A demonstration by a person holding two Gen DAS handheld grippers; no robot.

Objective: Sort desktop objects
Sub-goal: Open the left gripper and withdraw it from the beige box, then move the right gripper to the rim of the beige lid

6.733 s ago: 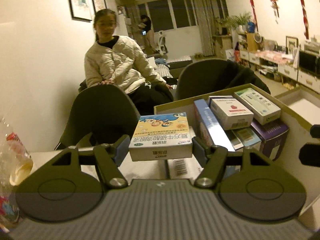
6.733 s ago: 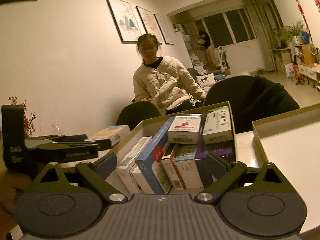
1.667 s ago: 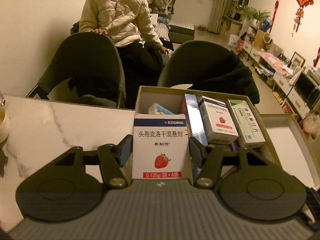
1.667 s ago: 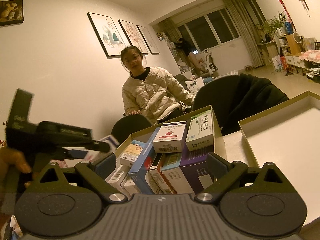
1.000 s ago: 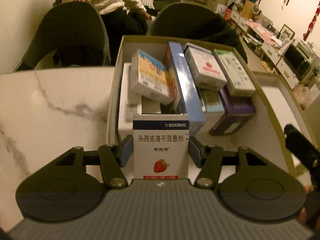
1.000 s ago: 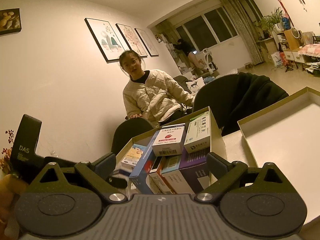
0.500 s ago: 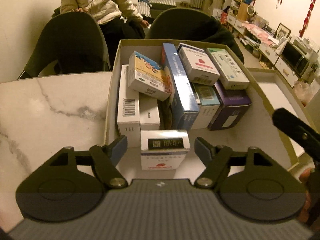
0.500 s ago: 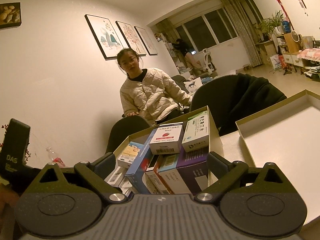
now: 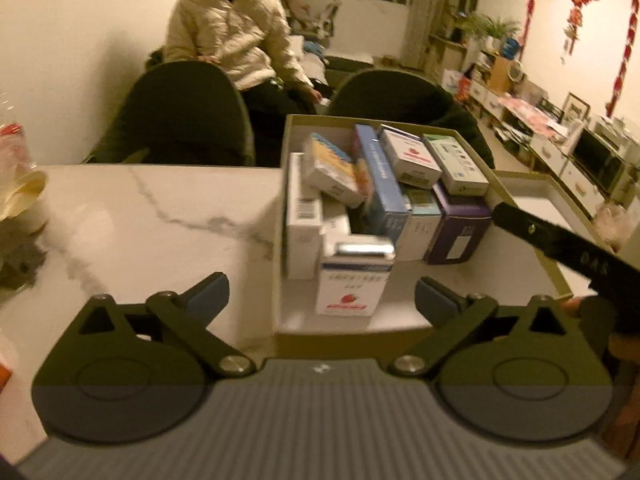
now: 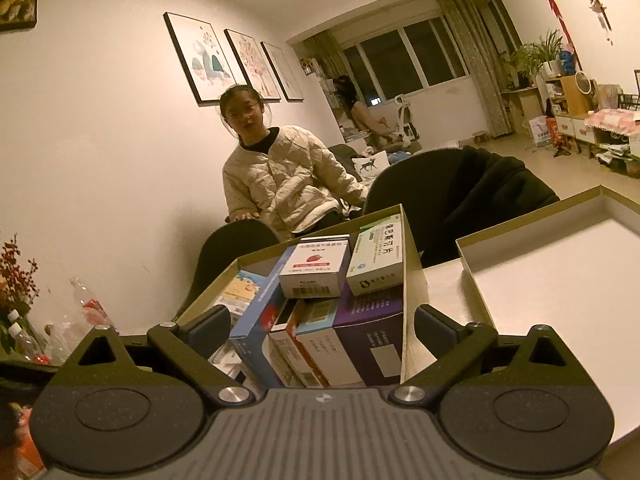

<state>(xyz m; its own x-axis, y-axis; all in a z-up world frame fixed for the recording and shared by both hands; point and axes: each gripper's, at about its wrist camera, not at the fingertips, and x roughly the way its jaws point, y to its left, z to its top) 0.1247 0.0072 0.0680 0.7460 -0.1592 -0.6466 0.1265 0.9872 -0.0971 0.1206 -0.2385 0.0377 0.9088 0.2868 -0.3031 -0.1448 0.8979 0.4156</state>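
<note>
An olive cardboard box (image 9: 285, 236) on the marble table holds several medicine cartons. A white carton with a strawberry print (image 9: 352, 284) stands at the box's near end, free of any grip. My left gripper (image 9: 322, 298) hangs open just above and behind it, fingers wide on either side. In the right wrist view the same box (image 10: 405, 240) shows a strawberry carton (image 10: 314, 266) and a green-striped carton (image 10: 378, 258) stacked on top. My right gripper (image 10: 322, 328) is open, empty, low at the box's near end.
An empty box lid (image 10: 560, 276) lies to the right of the box. Two dark chairs (image 9: 180, 112) stand behind the table, with a person in a pale jacket (image 9: 232, 36) seated there. Bottles and a bag (image 9: 16, 184) sit at the table's left. The right gripper's body (image 9: 568, 256) crosses at right.
My left gripper carried the strawberry carton over the box, set it at the near end and let go. Its fingers spread wide and it drew back. The right gripper barely moved.
</note>
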